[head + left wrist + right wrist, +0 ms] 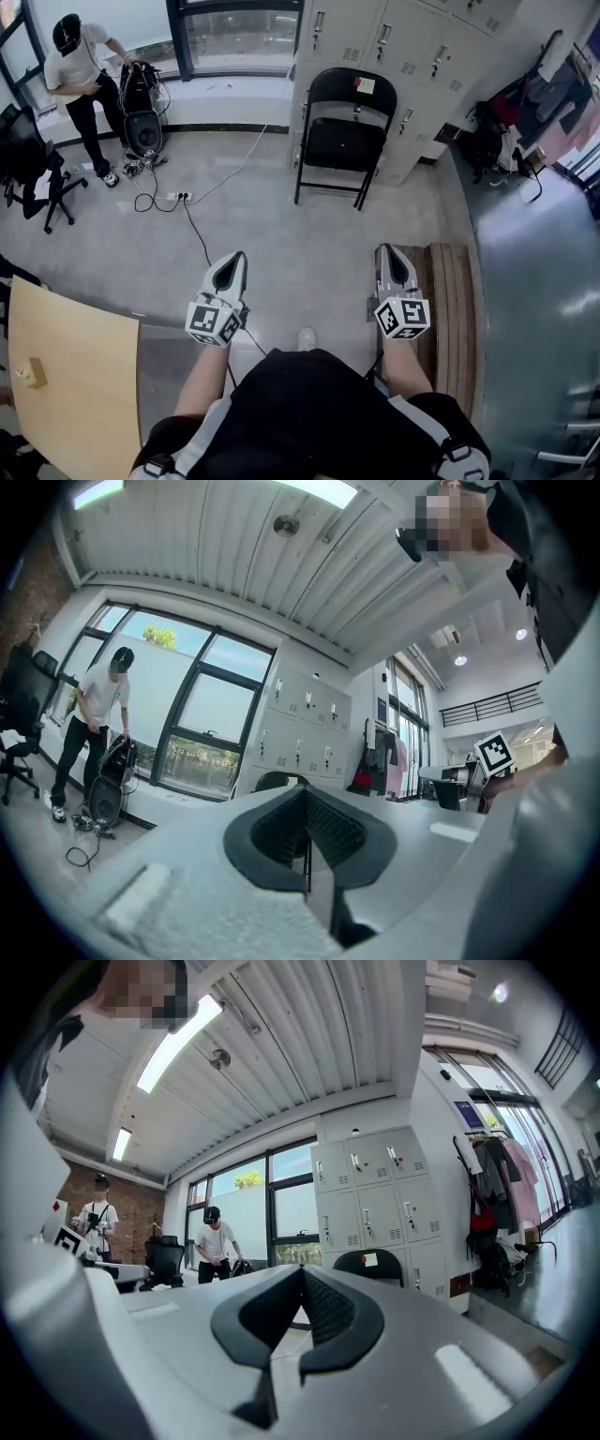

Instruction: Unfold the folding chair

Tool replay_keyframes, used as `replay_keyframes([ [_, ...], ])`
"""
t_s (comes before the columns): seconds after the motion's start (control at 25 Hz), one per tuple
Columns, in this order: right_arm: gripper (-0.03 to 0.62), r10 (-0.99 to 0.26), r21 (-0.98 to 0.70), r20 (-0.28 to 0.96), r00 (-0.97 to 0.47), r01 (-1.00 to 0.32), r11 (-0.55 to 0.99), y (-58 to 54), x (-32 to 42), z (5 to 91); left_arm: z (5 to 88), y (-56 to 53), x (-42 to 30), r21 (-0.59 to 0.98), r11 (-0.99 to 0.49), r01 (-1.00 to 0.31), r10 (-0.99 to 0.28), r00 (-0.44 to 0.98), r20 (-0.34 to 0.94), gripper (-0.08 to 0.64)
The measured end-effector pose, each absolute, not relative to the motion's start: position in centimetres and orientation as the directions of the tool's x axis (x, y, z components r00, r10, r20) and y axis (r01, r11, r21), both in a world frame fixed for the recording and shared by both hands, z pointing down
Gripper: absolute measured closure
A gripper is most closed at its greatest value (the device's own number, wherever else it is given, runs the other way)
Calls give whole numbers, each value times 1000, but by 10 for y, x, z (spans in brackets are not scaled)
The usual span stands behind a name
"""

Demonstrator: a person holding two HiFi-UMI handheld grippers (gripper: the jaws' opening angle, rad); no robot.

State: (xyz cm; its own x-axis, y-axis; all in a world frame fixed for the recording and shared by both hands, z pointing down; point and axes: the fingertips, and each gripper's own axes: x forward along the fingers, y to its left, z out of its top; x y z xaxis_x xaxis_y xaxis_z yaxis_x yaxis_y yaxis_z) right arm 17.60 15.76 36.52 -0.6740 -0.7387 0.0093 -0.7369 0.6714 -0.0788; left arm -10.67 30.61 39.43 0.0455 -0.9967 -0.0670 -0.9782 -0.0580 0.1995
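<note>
Before metal lockers (394,56), black folding chair (343,131) unfolded, left gripper (235,256) and right gripper (389,249), ribbed jaws together, empty

- No word or number is showing clearly enough to read.
- A pale label (365,85) with a red mark is sitting on the backrest of the black metal folding chair (345,141); its print is too small to read.
- Black-and-white square patterns, not letters, are covering the white marker cubes (214,322) (403,317).

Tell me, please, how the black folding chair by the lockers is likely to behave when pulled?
The folding chair looks like thin tube with a flat seat, so it is probably stiff and fairly light for its size. On slim legs on the smooth floor, it may tip or skid. Its seat likely pivots.
</note>
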Motion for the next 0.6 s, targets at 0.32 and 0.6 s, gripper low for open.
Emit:
replay_keyframes([
  [0.32,589,-746,-108,-1,-666,-742,662,96,211,373,390,232,-66,221,-105,-970,-993,89,-82,565],
  [0.6,589,-742,-117,25,-669,-739,663,62,242,380,388,173,-18,238,-163,-957,-985,144,-95,565],
])
